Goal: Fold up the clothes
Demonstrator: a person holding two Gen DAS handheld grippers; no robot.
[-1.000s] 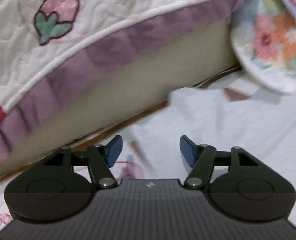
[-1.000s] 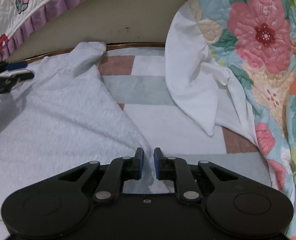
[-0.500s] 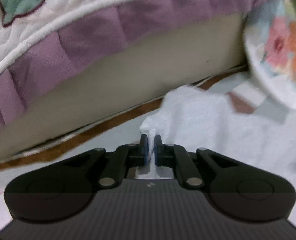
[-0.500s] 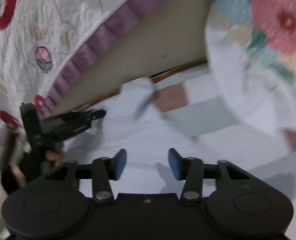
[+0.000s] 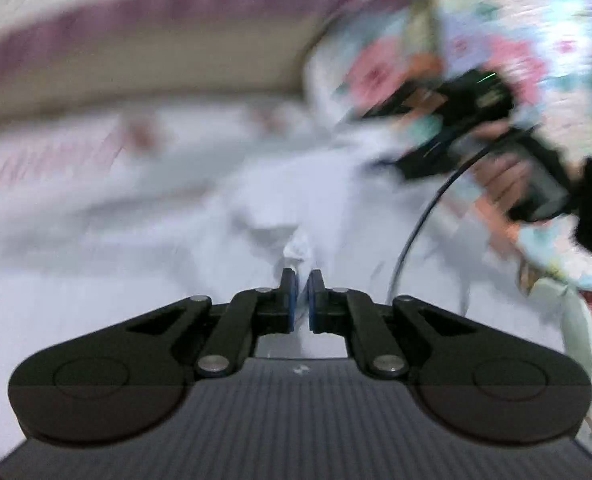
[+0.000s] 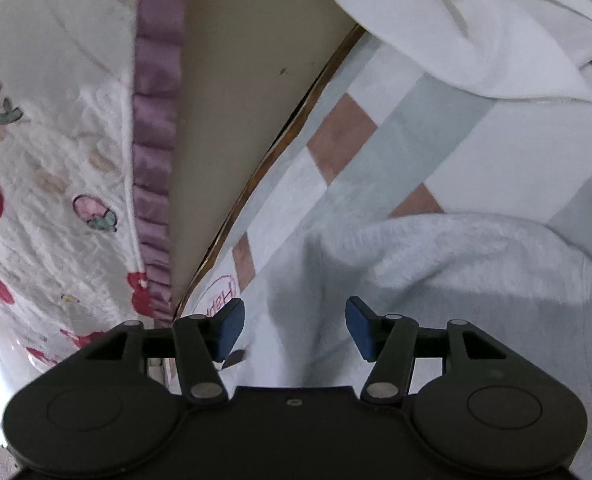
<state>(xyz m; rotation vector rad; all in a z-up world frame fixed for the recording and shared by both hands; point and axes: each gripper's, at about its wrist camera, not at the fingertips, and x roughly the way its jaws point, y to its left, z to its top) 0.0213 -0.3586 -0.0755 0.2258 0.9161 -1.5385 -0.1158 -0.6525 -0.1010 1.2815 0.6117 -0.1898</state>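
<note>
On the bed, over the checked sheet [image 6: 416, 120], spread out: the pale garment [image 6: 476, 264], soft and rumpled, a raised fold just ahead of the right hand-held gripper [image 6: 295, 325]. Between the pads of the left hand-held gripper [image 5: 300, 300], clamped shut: a small pinch of the same white cloth, seen bunching right in front of the tips. Left view very smeared, so hard to tell how much cloth is really caught. Right jaws opening now, wide apart, nothing pressed between them, only fabric lying below.

Possible troubles from here, as a judgement only:
- Thin pinch on the left could slip out, since only a small tuft seems held and the cloth is heavy and limp.
- Fold could come out crooked, with one corner pulled and the other side free and unheld.
- Right pads could catch the sheet together with the garment, both pale and lying flat one on the other.
- Black cable [image 5: 416, 232] hanging near the other hand [image 5: 500, 180] could snag on the cloth.
- Flowered quilt [image 5: 516, 40] and purple-edged quilt [image 6: 56, 140] close by, so a dragged garment could ride up against them.
</note>
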